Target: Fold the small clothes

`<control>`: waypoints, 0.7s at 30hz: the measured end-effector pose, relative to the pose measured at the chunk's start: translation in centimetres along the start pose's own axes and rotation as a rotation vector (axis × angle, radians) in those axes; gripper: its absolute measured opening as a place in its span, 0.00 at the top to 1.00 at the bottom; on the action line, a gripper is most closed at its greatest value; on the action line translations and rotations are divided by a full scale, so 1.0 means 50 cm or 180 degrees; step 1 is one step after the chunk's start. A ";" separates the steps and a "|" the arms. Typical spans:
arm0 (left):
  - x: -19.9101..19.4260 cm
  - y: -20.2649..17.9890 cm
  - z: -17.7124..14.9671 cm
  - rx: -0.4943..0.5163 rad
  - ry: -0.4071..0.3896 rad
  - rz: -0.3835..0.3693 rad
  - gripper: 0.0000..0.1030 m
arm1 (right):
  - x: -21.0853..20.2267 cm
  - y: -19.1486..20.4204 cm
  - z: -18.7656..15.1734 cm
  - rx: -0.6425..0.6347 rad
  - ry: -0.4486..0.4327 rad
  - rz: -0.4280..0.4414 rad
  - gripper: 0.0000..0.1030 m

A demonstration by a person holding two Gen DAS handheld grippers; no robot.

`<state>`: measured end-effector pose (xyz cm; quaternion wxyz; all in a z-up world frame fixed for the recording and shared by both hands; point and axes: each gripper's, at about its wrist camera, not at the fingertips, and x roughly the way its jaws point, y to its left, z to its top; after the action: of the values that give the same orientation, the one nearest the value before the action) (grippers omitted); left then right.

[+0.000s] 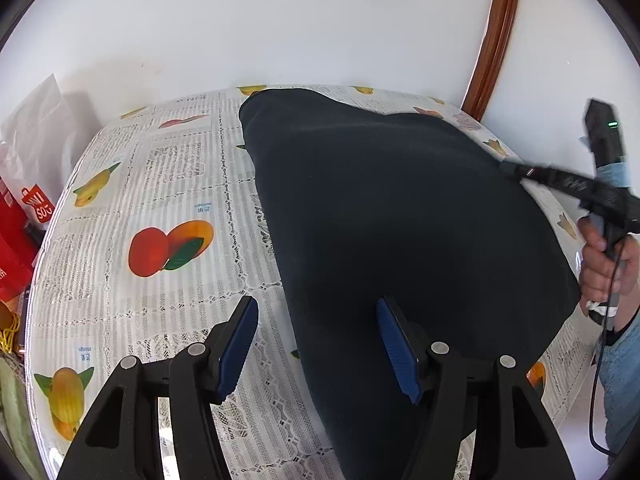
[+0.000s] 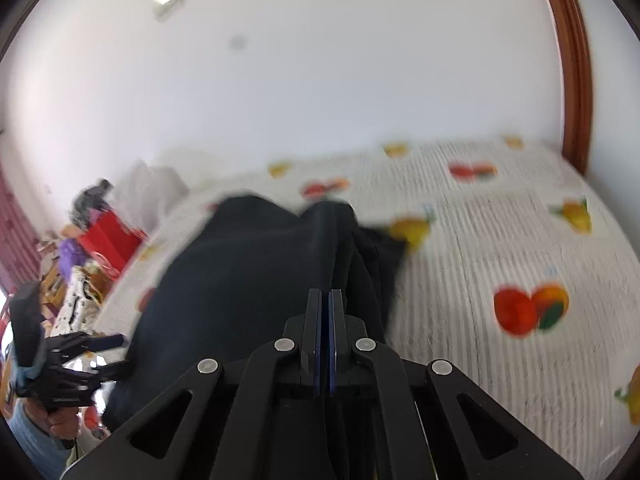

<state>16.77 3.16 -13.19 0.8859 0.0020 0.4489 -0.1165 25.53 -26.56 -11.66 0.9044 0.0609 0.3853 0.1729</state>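
Note:
A dark navy garment [image 1: 400, 220] lies spread over a table with a fruit-print cloth [image 1: 160, 184]. My left gripper [image 1: 316, 304] is open just above the garment's near left edge, one pad over the tablecloth and the other over the fabric. Held in a hand, my right gripper [image 1: 514, 169] meets the garment's right edge. In the right wrist view that gripper [image 2: 325, 294] is shut, and the garment [image 2: 240, 280] is gathered into a raised ridge at its tips. The left gripper [image 2: 116, 354] shows low on the left there, beside the garment's edge.
A white plastic bag [image 1: 36, 128] and red bags [image 1: 16, 240] stand off the table's left side. A white wall runs behind the table, with a brown wooden frame [image 1: 492, 52] at the right. The person's sleeve [image 1: 620, 380] is at the right.

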 end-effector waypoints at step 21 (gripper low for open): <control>-0.074 -0.029 -0.090 0.0030 0.0059 0.0121 0.44 | -0.156 0.020 -0.204 -0.0073 0.0196 -0.0783 0.54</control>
<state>10.79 2.97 -12.75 0.8838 0.0158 0.4564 -0.1016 12.94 -28.65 -13.23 0.9071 -0.0025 0.4155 0.0669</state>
